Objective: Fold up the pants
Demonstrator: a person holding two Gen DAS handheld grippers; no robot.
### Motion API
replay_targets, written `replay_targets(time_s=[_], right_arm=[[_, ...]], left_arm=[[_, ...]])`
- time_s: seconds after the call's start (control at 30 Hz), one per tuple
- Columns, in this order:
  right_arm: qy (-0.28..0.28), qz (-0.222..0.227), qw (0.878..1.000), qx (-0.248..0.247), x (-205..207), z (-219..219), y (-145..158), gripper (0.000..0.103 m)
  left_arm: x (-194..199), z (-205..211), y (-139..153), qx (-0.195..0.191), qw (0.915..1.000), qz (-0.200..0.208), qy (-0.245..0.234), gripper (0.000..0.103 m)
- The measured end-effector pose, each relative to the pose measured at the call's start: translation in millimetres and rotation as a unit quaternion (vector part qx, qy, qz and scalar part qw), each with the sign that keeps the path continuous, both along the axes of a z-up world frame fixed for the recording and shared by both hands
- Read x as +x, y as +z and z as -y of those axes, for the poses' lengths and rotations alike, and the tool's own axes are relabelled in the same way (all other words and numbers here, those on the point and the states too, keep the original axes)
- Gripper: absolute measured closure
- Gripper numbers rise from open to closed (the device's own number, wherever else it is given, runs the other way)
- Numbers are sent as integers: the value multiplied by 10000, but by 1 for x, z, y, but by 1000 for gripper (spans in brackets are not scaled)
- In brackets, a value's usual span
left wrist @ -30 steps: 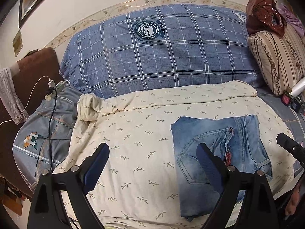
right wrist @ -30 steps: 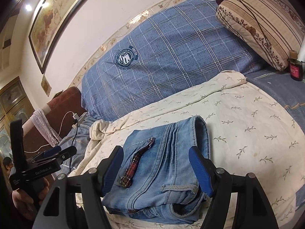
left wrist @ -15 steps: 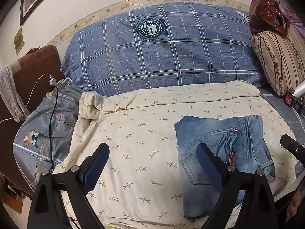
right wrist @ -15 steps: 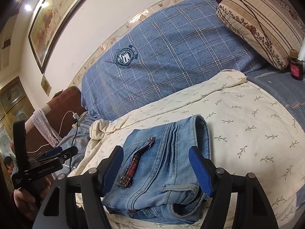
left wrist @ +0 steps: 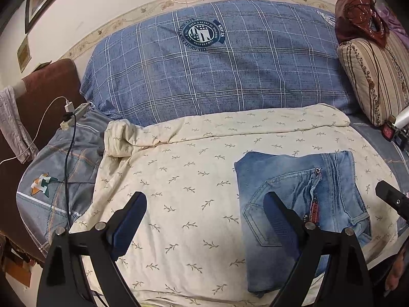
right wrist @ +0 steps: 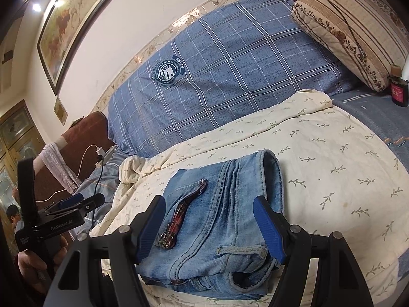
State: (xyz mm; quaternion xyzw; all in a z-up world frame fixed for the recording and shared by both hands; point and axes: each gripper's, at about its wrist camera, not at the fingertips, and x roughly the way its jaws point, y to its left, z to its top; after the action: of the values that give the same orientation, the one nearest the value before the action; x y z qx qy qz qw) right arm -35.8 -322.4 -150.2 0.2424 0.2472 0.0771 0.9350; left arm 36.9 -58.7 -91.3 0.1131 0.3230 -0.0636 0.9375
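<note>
While both tongs hover above the bed, the lines run:
Left gripper (left wrist: 204, 220): jaws wide, nothing between them, bare cream sheet (left wrist: 179, 204) below.
Right gripper (right wrist: 209, 226): jaws apart (pads clear of cloth), poised over the pants (right wrist: 217, 217).
Pants: folded, near the sheet's front edge.
Open room: sheet bare left of the pants.
Edges: plaid blue pillow (left wrist: 217, 76) behind.
Right view only: a hand (right wrist: 33, 258) gripping the left tool.
</note>
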Motion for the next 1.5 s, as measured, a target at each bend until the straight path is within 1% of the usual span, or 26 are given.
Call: replay_targets(time_s=[0.33,0.77,1.5], right_arm=[[17,-46,10000,2,2,0,-1,29],[20,-89,10000,22,3,0,-2,29],[-79,-434,9988,224,11,11,-13,29]], left_arm=[[4,2,-7,30,9999,-138,7,10],[6,3,-15,43,9997,-220,-1,10],[14,10,-34,131,9987,-498,-68,10]])
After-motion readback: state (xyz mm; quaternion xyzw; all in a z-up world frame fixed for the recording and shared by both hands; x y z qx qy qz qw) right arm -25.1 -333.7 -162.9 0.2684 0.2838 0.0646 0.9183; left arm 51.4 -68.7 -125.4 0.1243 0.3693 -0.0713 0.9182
